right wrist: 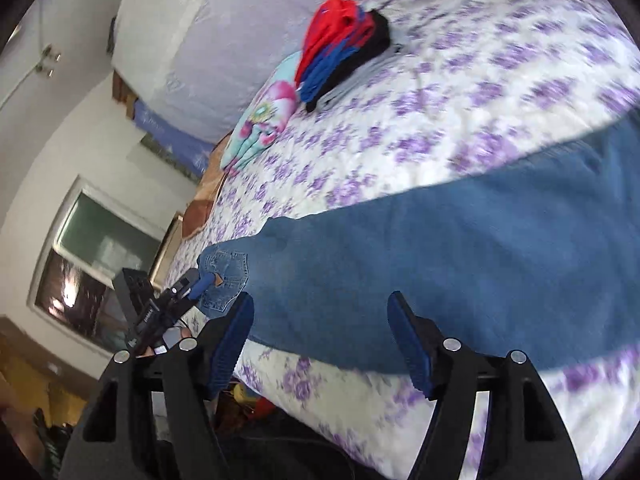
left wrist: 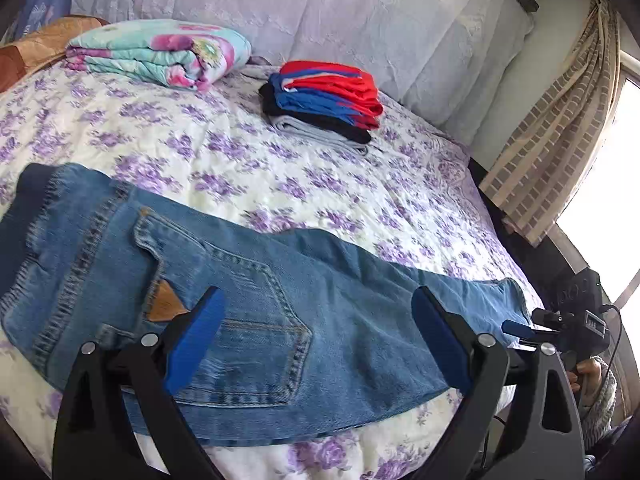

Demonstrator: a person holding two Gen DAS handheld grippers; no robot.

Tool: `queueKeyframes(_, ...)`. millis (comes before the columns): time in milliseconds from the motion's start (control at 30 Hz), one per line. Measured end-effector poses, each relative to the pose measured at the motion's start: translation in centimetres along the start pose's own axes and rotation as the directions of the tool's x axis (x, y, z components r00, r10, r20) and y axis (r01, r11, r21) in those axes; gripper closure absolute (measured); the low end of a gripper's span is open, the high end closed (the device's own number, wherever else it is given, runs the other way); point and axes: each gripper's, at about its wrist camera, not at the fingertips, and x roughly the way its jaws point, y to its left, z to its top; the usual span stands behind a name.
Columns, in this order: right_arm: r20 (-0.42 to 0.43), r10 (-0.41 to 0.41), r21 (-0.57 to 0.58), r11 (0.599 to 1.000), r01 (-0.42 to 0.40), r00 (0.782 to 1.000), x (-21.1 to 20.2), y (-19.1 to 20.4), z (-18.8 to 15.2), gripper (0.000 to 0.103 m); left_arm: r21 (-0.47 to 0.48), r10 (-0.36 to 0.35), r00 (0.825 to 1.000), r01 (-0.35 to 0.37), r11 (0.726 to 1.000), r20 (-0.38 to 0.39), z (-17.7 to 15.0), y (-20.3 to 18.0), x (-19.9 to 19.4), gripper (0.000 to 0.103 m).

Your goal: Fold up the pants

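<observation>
Blue-padded left gripper [left wrist: 316,340] sits nearest the lens, jaws spread wide, nothing between the pads; it hangs over the jeans' seat, pocket side up. Released.

Right gripper [right wrist: 320,340]: jaws also apart, no cloth pinched, hovering above the leg section near the bed edge. Right view is motion-blurred, so whether the pads brush the denim I can't tell. In the left view this gripper shows at 3 o'clock, just off the hem end.

Jeans [left wrist: 224,280] lie flat on the floral bedspread [left wrist: 280,184], near edge of the bed. They look folded lengthwise already, one leg over the other: single back pocket [left wrist: 232,320] and leather patch showing, one leg outline. Long axis in the left view runs from 9 o'clock (waistband) to 3 o'clock (hem), slightly downhill to the right.

Stack of folded clothes [left wrist: 324,100] at 12 o'clock, well apart from the jeans; folded floral blanket [left wrist: 160,54] at 11.

Step, my read: between folds, both tools let go. Next likely the crosswise fold: right gripper pinches both layers at the hem, left pins or grips the waistband, hem carried over to the waist. Needs a grab of both layers, or the top leg slides off.
</observation>
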Motion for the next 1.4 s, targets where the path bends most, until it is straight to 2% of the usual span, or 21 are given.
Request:
queueKeyframes(100,0.073,-0.063,0.133,0.99,0.053,0.995,-4.2,-2.8,-1.7,0.032,0.02,0.006,1.0,-0.006,1.0,-0.024,-1.1,-0.6,0.8,0.011)
queueKeyframes(200,0.144,-0.172,0.257,0.957,0.131,0.974,-7.2,-5.3,-2.6,0.028,0.03,0.0,0.999,0.001,1.0,-0.04,-1.7,-0.7,0.6,0.01)
queueKeyframes(367,0.2,-0.218,0.414,0.902,0.119,0.955,-8.1,-9.3,-2.4,0.026,-0.029,-0.002,0.999,0.001,1.0,-0.042,-1.6,0.2,-0.4,0.009)
queueKeyframes(433,0.206,-0.198,0.461,0.883,0.083,0.958,-7.8,-10.9,-2.4,0.026,-0.04,0.005,0.999,-0.007,0.999,-0.042,-1.5,0.5,-0.8,0.008)
queueKeyframes(600,0.247,-0.176,0.507,0.862,0.028,0.953,-7.9,-12.5,-1.3,0.026,-0.052,0.01,0.999,-0.012,0.999,-0.037,-1.6,0.7,-1.1,0.007)
queueKeyframes(700,0.306,-0.176,0.5,0.866,-0.001,0.936,-8.1,-13.0,-0.9,0.026,-0.04,0.01,0.999,-0.011,0.999,-0.043,-1.7,0.4,-1.0,0.006)
queueKeyframes(800,0.36,-0.208,0.433,0.901,0.034,0.909,-8.2,-12.4,-1.5,0.037,-0.038,0.005,0.999,-0.007,0.999,-0.043,-1.7,0.3,-0.9,0.006)
queueKeyframes(867,0.392,-0.248,0.395,0.915,0.081,0.886,-8.2,-12.3,-2.2,0.066,-0.041,0.003,0.999,-0.004,0.999,-0.042,-1.7,0.4,-0.9,0.006)
queueKeyframes(933,0.423,-0.25,0.372,0.924,0.085,0.871,-8.4,-12.7,-2.7,0.082,-0.04,0.004,0.999,-0.005,0.999,-0.046,-1.7,0.3,-0.7,0.006)
queueKeyframes(967,0.445,-0.224,0.364,0.93,0.053,0.867,-8.7,-12.8,-2.7,0.088,-0.038,0.004,0.999,-0.006,0.999,-0.047,-1.7,0.2,-0.7,0.006)
queueKeyframes(1000,0.474,-0.185,0.335,0.942,0.018,0.861,-9.3,-12.3,-2.7,0.089,-0.036,0.001,0.999,-0.003,0.999,-0.048,-1.8,0.1,-0.7,0.006)
queueKeyframes(1033,0.489,-0.17,0.28,0.959,0.03,0.856,-9.9,-11.3,-2.4,0.089,-0.033,-0.005,0.999,0.003,0.999,-0.05,-1.8,-0.1,-0.7,0.006)
queueKeyframes(1100,0.505,-0.195,0.148,0.979,0.138,0.841,-10.5,-8.8,-2.0,0.089,-0.02,-0.011,0.998,0.01,1.0,-0.054,-1.9,-0.7,-0.5,0.006)
queueKeyframes(1133,0.492,-0.223,0.138,0.974,0.178,0.841,-10.5,-8.7,-1.8,0.089,-0.012,-0.009,0.998,0.009,1.0,-0.058,-2.0,-1.0,-0.3,0.006)
queueKeyframes(1233,0.385,-0.278,0.3,0.939,0.166,0.88,-9.1,-13.3,-2.4,0.092,0.008,-0.02,0.997,0.02,1.0,-0.069,-2.1,-2.3,0.5,0.006)
queueKeyframes(1267,0.393,-0.27,0.303,0.941,0.153,0.879,-8.9,-13.9,-3.0,0.092,0.016,-0.031,0.997,0.032,0.999,-0.072,-2.1,-2.9,0.8,0.006)
queueKeyframes(1333,0.407,-0.285,0.276,0.944,0.18,0.868,-8.9,-13.3,-3.1,0.091,0.039,-0.06,0.995,0.064,0.997,-0.083,-1.8,-4.5,1.6,0.006)
queueKeyframes(1400,0.406,-0.271,0.307,0.94,0.149,0.873,-9.0,-13.7,-3.1,0.09,0.087,-0.09,0.99,0.1,0.991,-0.106,-1.4,-6.7,3.0,0.006)
